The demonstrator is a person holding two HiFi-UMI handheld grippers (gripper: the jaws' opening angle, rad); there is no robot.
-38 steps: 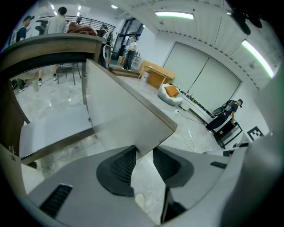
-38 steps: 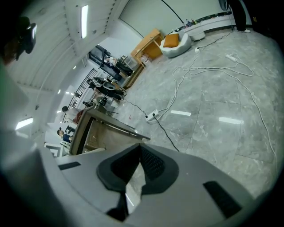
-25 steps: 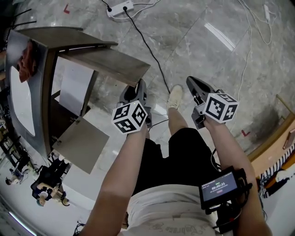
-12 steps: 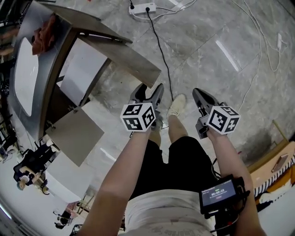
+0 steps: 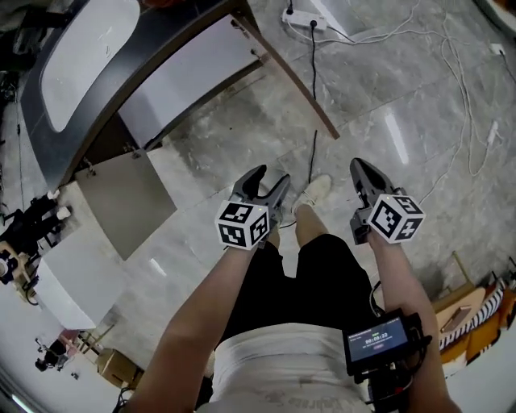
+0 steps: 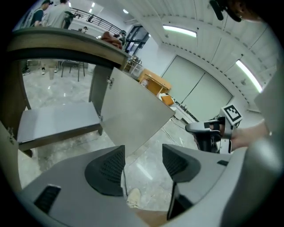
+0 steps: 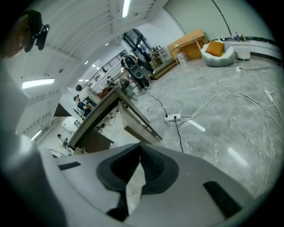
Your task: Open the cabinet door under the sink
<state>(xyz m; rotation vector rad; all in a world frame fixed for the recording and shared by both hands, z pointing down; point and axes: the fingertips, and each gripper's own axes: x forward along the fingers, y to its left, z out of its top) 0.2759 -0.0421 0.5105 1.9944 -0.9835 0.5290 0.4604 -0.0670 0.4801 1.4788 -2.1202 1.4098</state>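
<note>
The sink cabinet (image 5: 56,121) stands at the upper left of the head view, a white basin (image 5: 89,44) set in its dark top. Both doors hang open: the left door (image 5: 125,202) (image 6: 133,115) shows its grey face, the right door (image 5: 286,77) is seen edge-on. A pale shelf (image 5: 189,73) (image 6: 57,122) lies inside. My left gripper (image 5: 271,179) (image 6: 144,164) is open and empty, held over the floor well clear of the doors. My right gripper (image 5: 359,168) (image 7: 140,166) is shut on nothing, beside it; the cabinet (image 7: 115,111) lies far ahead of it.
A power strip (image 5: 310,18) (image 7: 173,118) and white cables (image 5: 451,73) lie on the marble floor behind the cabinet. The person's shoe (image 5: 313,192) is between the grippers. A small screen (image 5: 375,339) rides on the right forearm. White furniture (image 5: 64,282) stands at the left.
Both hands have drawn back from the cabinet, which now lies farther up the head view. The left gripper's jaws have spread wide apart. The right gripper has rolled and stays shut.
</note>
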